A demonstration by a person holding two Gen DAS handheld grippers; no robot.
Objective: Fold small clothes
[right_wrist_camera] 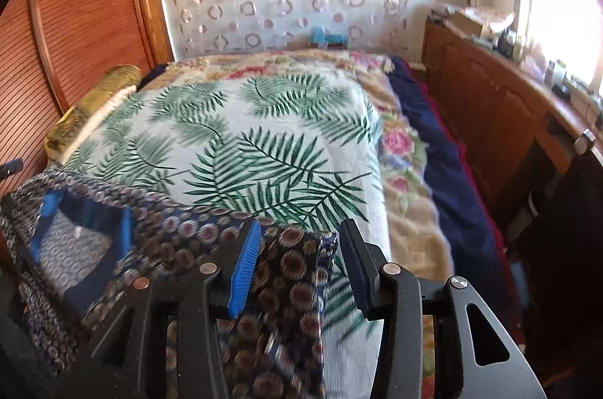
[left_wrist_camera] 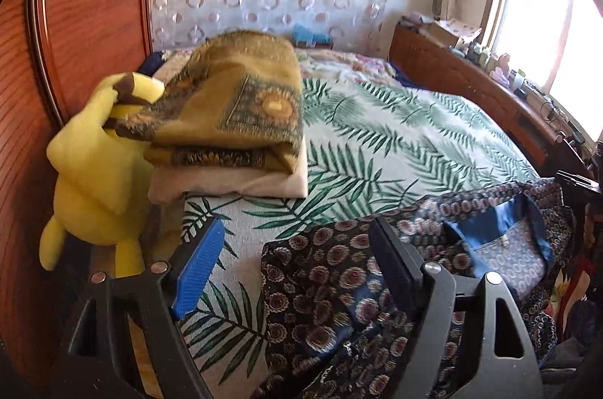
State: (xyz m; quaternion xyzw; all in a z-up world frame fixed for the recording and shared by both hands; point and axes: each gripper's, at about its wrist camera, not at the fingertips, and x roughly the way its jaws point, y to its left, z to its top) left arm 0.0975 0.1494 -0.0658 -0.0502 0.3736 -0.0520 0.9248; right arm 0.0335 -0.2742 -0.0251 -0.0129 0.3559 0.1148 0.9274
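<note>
The dark patterned garment lies at lower right of the left view, on the palm-leaf bedspread. Thin, limp and light, probably slippery; best pinched at a hem corner. Left gripper stands wide, right gripper part-open, neither gripping.

A: Daylight floods in from the blown-out white window on the right; its panes are pure glare in both views.

B: And the fisheye bends the ribbed reddish wooden wardrobe door into a curve, with black vignette corners.

A: The dark navy medallion-patterned garment smears with motion blur in the right wrist view.

B: The left view is sharper.
</note>
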